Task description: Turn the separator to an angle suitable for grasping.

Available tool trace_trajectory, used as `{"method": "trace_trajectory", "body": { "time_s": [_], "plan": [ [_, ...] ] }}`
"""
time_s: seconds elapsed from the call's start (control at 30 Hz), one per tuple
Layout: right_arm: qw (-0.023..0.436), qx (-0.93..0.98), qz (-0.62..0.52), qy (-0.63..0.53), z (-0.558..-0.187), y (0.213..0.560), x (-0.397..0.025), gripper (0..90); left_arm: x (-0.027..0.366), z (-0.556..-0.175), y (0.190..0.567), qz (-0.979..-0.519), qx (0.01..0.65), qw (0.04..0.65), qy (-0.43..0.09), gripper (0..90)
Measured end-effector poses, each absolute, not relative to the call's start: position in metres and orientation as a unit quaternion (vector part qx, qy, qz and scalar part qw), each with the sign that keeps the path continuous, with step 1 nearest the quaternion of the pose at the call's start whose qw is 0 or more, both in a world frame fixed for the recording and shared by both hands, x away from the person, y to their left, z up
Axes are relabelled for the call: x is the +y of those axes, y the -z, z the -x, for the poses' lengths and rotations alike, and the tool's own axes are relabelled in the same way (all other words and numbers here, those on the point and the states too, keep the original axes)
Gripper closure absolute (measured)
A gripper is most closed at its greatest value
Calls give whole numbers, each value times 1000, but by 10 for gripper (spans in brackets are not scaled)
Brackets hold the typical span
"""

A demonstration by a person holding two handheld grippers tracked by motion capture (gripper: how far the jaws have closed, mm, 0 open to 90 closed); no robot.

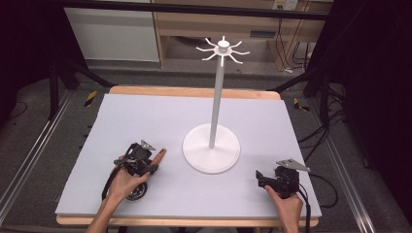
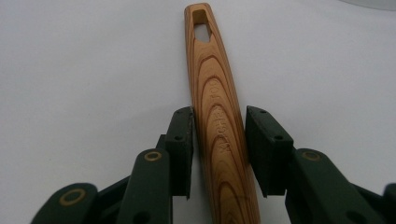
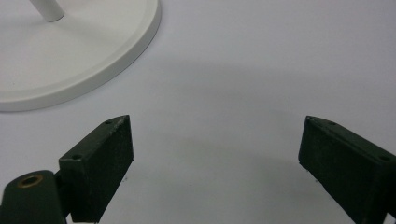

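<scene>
I am seeing a wooden handle [image 2: 219, 121] showing honey-tan wood with darker brown looping grain bands. My left gripper [image 2: 218, 149] is looking dark green-black, with brass-coloured rivets. The stand [image 1: 212, 145] is showing plain white, and the tabletop [image 1: 145, 121] is reading pale lavender-grey.

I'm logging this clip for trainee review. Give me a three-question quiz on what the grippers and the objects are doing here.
1. True or false: the right gripper has its jaws spread wide with nothing between them.
2. What lies between the jaws of the left gripper? A) a white peg B) a wooden handle with a slot at its far end C) a cable
3. Fill in: the white stand has a round base, a pole and a ring of ____ at the top.

Key: 1 true; 2 B; 3 hooks. A small gap shows on each side of the handle, so a firm grip can't be confirmed.
</scene>
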State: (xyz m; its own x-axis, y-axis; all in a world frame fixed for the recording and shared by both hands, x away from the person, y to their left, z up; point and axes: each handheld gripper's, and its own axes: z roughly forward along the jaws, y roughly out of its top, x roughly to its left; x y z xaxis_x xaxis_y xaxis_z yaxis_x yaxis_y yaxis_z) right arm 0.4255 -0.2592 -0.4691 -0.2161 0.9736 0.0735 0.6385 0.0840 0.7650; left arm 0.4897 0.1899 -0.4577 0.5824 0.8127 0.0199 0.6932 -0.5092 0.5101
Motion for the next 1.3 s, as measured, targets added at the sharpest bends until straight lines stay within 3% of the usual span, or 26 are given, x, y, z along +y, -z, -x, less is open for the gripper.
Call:
{"method": "trace_trajectory", "body": {
  "time_s": [0.7, 1.3],
  "plan": [
    [238, 698, -580, -347, -427, 469, -261, 106, 183, -495, 454, -856, 461, 203, -120, 655],
    [235, 700, -578, -347, -427, 469, -260, 107, 193, -491, 447, -855, 450, 224, -124, 701]
  ]
}}
